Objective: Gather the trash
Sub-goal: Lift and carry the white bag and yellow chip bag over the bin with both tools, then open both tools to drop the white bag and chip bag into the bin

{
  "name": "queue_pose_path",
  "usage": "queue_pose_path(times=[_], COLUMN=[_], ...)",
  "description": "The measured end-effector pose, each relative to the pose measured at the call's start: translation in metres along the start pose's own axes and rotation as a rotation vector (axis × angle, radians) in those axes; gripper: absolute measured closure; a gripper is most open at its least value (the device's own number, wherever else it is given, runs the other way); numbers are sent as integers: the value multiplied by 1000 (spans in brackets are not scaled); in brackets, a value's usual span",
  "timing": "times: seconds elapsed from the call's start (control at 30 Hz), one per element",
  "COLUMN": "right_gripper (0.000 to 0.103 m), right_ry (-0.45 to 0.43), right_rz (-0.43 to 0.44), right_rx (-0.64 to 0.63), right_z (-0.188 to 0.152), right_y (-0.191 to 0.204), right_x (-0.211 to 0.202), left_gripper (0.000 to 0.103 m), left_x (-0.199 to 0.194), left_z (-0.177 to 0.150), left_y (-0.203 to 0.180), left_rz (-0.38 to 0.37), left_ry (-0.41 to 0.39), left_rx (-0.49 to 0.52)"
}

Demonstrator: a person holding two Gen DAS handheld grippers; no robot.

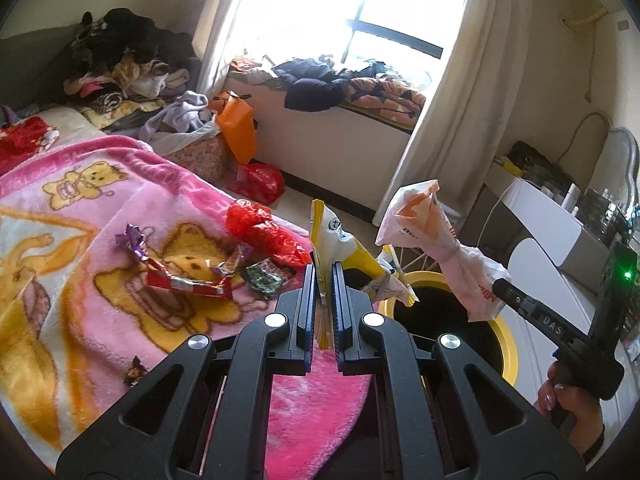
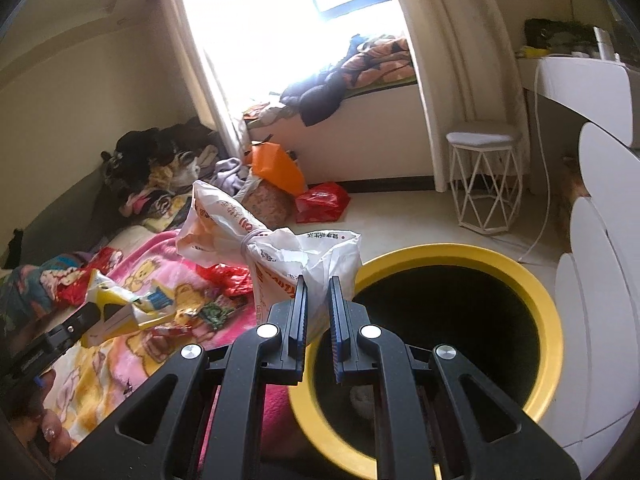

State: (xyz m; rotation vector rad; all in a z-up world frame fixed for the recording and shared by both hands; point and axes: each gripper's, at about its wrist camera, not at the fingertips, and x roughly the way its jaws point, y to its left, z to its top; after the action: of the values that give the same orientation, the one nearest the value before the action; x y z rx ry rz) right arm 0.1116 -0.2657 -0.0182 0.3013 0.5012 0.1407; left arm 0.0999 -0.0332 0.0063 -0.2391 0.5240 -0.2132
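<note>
Both grippers carrying trash toward the bin

Nearest, the left gripper (image 1: 323,276) is clamped on a yellow-and-white wrapper (image 1: 340,242), light and crinkly (best pinched at a flat edge); the right gripper (image 2: 318,286) is closed on a knotted white plastic bag (image 2: 276,248), soft and limp, at the near rim of the yellow-rimmed bin (image 2: 548,304). Farther left, more wrappers (image 1: 188,280) lie on the pink blanket (image 1: 100,240).

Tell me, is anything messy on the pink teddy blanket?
Yes. Snack wrappers are scattered on the pink blanket: a torn red wrapper, a crumpled red plastic bag, a purple foil wrapper and a small green packet. They are rubbish lying on bedding, not yet in the yellow-rimmed bin.
</note>
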Motion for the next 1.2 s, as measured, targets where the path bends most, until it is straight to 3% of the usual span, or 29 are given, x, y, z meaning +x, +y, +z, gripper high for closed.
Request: queue_pose_path(times=[0.5, 1.2], right_gripper=[93, 93], right_ry=[-5, 80], right_rz=[-106, -234], right_rx=[76, 172], right_z=[1, -12], right_y=[-39, -85], right_x=[2, 21], left_gripper=[98, 98], left_x=[15, 43], left_z=[-8, -27], left_y=[-41, -77], left_rz=[-53, -94], left_ry=[24, 79], left_rx=[86, 174])
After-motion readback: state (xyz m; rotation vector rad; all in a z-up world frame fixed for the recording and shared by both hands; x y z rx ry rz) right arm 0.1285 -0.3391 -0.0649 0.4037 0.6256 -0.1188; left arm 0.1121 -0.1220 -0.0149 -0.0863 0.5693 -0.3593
